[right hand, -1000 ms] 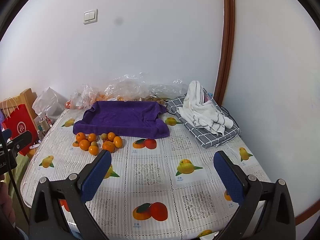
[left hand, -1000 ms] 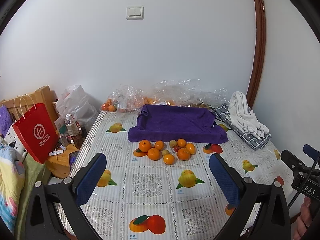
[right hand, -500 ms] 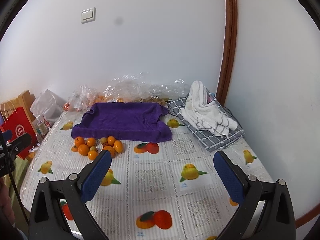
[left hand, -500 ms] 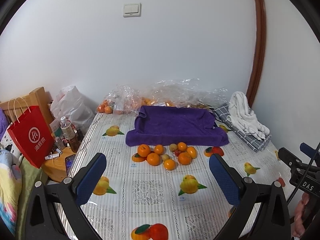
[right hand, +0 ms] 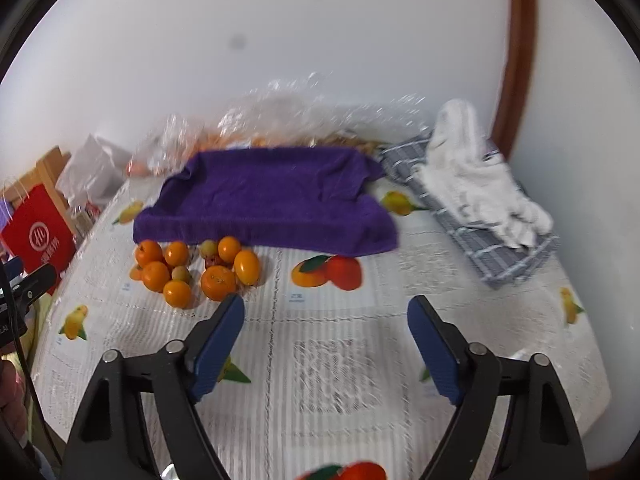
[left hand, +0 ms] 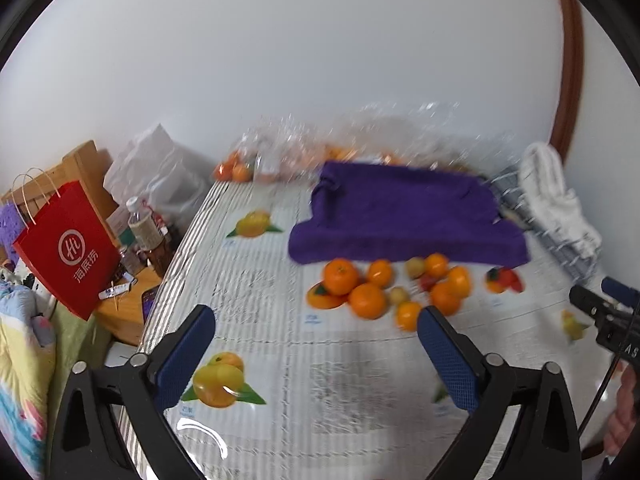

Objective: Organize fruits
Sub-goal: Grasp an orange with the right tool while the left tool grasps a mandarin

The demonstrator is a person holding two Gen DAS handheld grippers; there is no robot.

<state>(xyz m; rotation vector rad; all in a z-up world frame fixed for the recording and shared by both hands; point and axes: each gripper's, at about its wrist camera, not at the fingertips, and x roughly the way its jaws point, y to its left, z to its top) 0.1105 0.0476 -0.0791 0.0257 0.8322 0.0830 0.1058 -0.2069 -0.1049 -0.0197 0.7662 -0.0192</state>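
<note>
A cluster of several oranges [left hand: 366, 300] [right hand: 218, 282] with a few small yellowish and red fruits lies on the fruit-print tablecloth [left hand: 280, 344] [right hand: 332, 360], just in front of a purple towel [left hand: 404, 216] [right hand: 264, 204] shaped like a shallow tray. My left gripper [left hand: 316, 336] is open and empty above the cloth, short of the fruit. My right gripper [right hand: 326, 324] is open and empty, just right of and in front of the cluster. The right gripper also shows at the edge of the left wrist view [left hand: 608, 316].
Clear plastic bags with more oranges [left hand: 280, 156] [right hand: 280, 120] lie behind the towel against the wall. White cloths on a grey checked cloth [left hand: 560, 208] [right hand: 480, 196] lie at the right. A red paper bag [left hand: 68, 248], bottles and a wooden stand sit left of the table.
Both grippers have moved forward and down toward the fruit cluster and towel, which now look larger and nearer. Both stay open and empty.
</note>
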